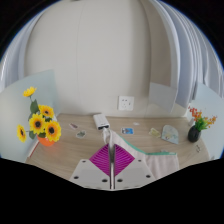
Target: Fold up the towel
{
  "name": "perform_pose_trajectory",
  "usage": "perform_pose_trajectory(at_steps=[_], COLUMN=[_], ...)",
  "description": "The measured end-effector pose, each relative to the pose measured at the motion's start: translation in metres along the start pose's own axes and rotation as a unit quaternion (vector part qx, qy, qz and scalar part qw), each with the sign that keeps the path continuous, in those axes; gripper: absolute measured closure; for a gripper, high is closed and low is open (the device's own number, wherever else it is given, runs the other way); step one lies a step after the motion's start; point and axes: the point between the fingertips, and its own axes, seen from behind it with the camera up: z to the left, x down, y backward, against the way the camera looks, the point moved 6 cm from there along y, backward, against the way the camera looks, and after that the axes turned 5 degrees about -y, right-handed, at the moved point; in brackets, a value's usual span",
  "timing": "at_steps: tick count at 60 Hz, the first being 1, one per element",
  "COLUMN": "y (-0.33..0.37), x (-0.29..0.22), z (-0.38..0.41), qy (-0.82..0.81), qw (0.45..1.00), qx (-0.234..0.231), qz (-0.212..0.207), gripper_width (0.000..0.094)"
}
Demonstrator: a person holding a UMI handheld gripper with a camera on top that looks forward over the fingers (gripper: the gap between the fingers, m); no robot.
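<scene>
Gripper (113,170) raised above table (75,152), pads pressed together, nothing pinched. Towel not seen anywhere; fold progress cannot be judged. Sunflowers (40,125) beyond fingers, well apart.

Tongs (113,160) level, pointing forward; magenta pads (104,158) pressed together, nothing between.

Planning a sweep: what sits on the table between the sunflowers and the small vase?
Gripper view: a white box, small flat items; gripper shut.
</scene>
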Motion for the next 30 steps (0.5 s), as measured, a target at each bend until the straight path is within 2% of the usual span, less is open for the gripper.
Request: perform_pose_trajectory(at_steps=[6,11,21,30], y=[0.022,0.030,0.025,0.006], x=[-0.029,-0.032,0.003,0.051], z=[-0.057,-0.110,-0.203,-0.243], qy=[-0.013,-0.015,-0.032,-0.073], qw=[0.999,0.999,0.997,0.995], qx=[0.018,0.031,0.064,0.058], qz=[-0.028,-0.036,-0.010,0.029], gripper_width=[0.0907,0.0907,0.0907,0.0906])
